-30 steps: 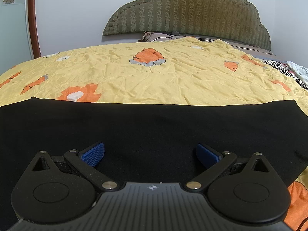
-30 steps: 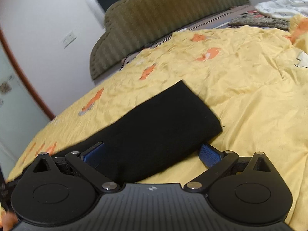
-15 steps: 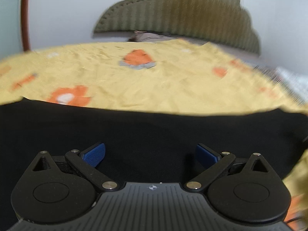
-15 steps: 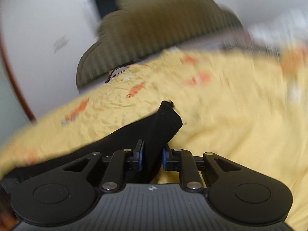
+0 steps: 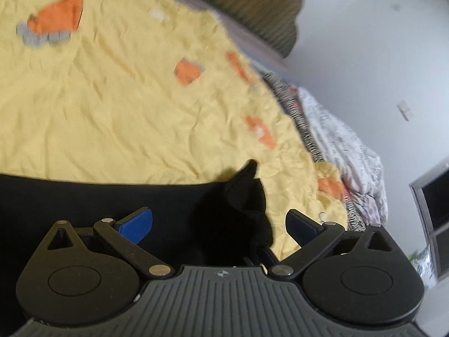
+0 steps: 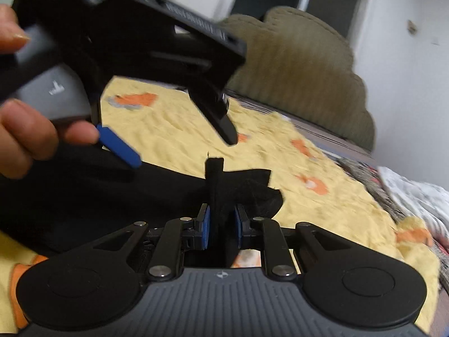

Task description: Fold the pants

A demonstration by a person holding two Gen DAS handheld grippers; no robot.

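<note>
Black pants (image 5: 84, 202) lie across the near part of the bed, and one corner (image 5: 244, 193) is bunched up and raised. My right gripper (image 6: 221, 224) is shut on that corner, with a strip of black cloth (image 6: 214, 179) standing up between its blue pads (image 6: 206, 227). My left gripper (image 5: 221, 219) is open above the pants and holds nothing. In the right wrist view the left gripper (image 6: 183, 151) hangs at the upper left in a person's hand (image 6: 25, 129), its fingers spread over the cloth.
A wrinkled yellow bedspread (image 5: 126, 98) with orange patches covers the bed. An olive padded headboard (image 6: 308, 70) stands at the far end. A zebra-striped cloth (image 5: 306, 123) and a white printed quilt (image 5: 350, 151) lie along the right edge, by a white wall.
My right gripper went from open around the pants' end to shut on its corner, and lifted it. My left gripper swung right toward that corner and stayed open.
</note>
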